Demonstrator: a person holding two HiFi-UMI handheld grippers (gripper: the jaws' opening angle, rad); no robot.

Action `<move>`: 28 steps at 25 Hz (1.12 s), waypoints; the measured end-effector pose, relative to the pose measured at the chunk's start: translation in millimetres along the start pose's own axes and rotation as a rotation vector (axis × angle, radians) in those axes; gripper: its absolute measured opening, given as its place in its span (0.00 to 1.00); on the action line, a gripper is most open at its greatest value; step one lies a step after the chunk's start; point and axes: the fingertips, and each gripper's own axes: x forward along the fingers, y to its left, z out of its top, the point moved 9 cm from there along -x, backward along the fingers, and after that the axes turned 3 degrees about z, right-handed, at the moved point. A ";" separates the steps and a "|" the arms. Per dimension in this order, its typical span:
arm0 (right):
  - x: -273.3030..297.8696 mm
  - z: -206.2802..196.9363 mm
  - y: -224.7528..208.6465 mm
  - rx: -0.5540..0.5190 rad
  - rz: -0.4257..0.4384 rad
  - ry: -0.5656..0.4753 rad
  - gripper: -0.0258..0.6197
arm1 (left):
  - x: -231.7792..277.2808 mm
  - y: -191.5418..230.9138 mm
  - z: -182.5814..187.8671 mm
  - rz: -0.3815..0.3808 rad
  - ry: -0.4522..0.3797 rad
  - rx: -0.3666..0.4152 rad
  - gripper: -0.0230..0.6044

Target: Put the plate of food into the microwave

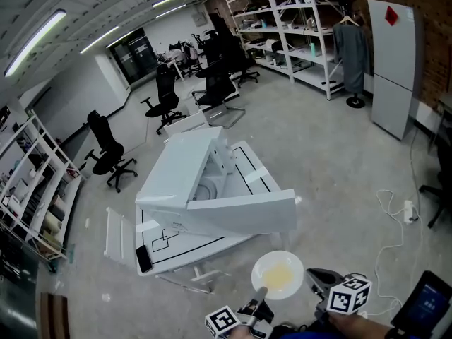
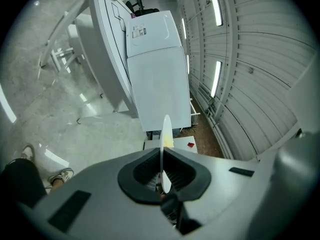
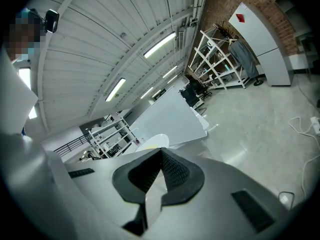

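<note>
A white plate with yellow food on it hangs low in the head view, in front of the table. My left gripper is shut on its near left rim; in the left gripper view the plate stands edge-on between the jaws of that gripper. My right gripper sits at the plate's right rim, and in the right gripper view it is shut with the plate just beyond its tips. Ahead, the white microwave stands on a white table with its door swung open.
A black phone lies at the table's near left corner. Office chairs stand behind the table, shelving at the back right, and a tall white fridge at the right wall. A cable with a power strip lies on the floor at right.
</note>
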 end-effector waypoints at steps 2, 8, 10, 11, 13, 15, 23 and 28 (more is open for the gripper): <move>-0.8 6.7 -11.4 0.004 -0.002 -0.005 0.04 | 13.6 -2.1 -1.4 0.004 0.007 0.010 0.06; -10.8 38.4 -50.7 0.003 -0.009 -0.020 0.04 | 63.3 -18.1 -17.5 -0.003 0.028 -0.011 0.06; -16.2 50.4 -63.9 0.005 -0.012 -0.027 0.04 | 80.6 -24.6 -23.9 -0.003 0.037 -0.009 0.06; -18.9 55.4 -70.7 0.007 -0.013 -0.030 0.04 | 89.0 -27.5 -27.1 -0.004 0.041 -0.009 0.06; -23.2 64.1 -84.5 0.013 -0.017 -0.034 0.04 | 105.0 -31.9 -32.3 -0.002 0.046 -0.006 0.06; -26.4 72.2 -98.4 0.022 -0.022 -0.040 0.04 | 120.4 -34.6 -35.8 0.004 0.051 0.003 0.06; -46.7 98.4 -147.1 0.034 -0.029 -0.057 0.04 | 173.2 -42.1 -61.5 0.009 0.063 0.008 0.06; -68.9 121.1 -176.3 0.038 -0.042 -0.069 0.04 | 208.3 -54.4 -83.8 0.001 0.061 0.003 0.06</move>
